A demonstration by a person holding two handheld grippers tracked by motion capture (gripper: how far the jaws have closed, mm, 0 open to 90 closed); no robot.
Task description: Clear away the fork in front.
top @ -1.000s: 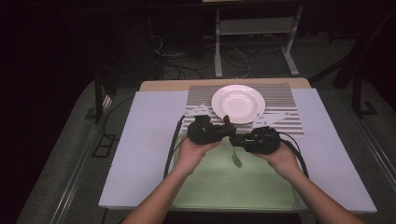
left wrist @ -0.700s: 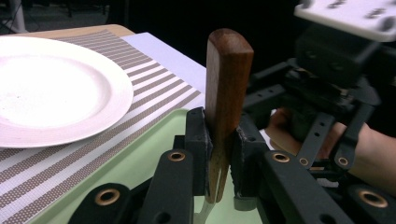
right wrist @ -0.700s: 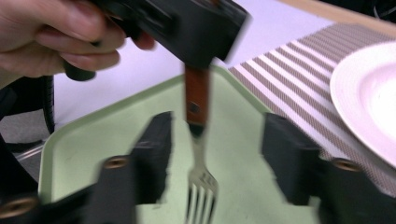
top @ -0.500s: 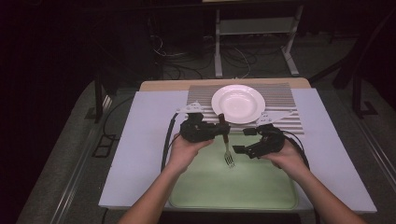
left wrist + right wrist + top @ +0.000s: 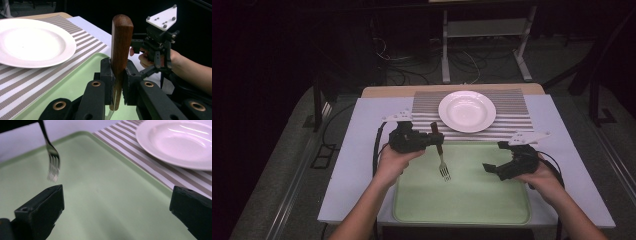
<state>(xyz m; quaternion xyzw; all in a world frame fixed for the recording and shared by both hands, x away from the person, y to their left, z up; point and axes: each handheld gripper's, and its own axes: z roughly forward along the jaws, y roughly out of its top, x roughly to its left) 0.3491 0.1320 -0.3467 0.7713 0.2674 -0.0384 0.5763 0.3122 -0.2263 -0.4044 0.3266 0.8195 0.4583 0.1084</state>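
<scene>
Left tongs' view: the left tongs (image 5: pixel 117 82) are clamped on the brown wooden handle of the fork (image 5: pixel 121 50), which stands upright between the pads; this close view shows the wood grain and the rounded handle top, while the tines are out of sight below.
Right tongs' view: the right tongs (image 5: pixel 116 206) stand wide apart with nothing between them; their jaws have just been opening. Here the fork's metal tines (image 5: pixel 53 162) hang blurred above the green tray (image 5: pixel 105 195), a detail the left view lacks.
High view: it alone shows the whole layout. The fork (image 5: pixel 442 160) hangs tines-down from the left tongs (image 5: pixel 432 140) over the tray's (image 5: pixel 472 200) left part; the right tongs (image 5: pixel 494 160) are well apart from it, over the tray's right edge.
Farther back: the white plate (image 5: pixel 467 111) sits on the striped mat (image 5: pixel 512 120), beyond the tray, on the pale counter (image 5: pixel 362 150).
Count: one fork, one plate, one tray, one mat, two tongs.
</scene>
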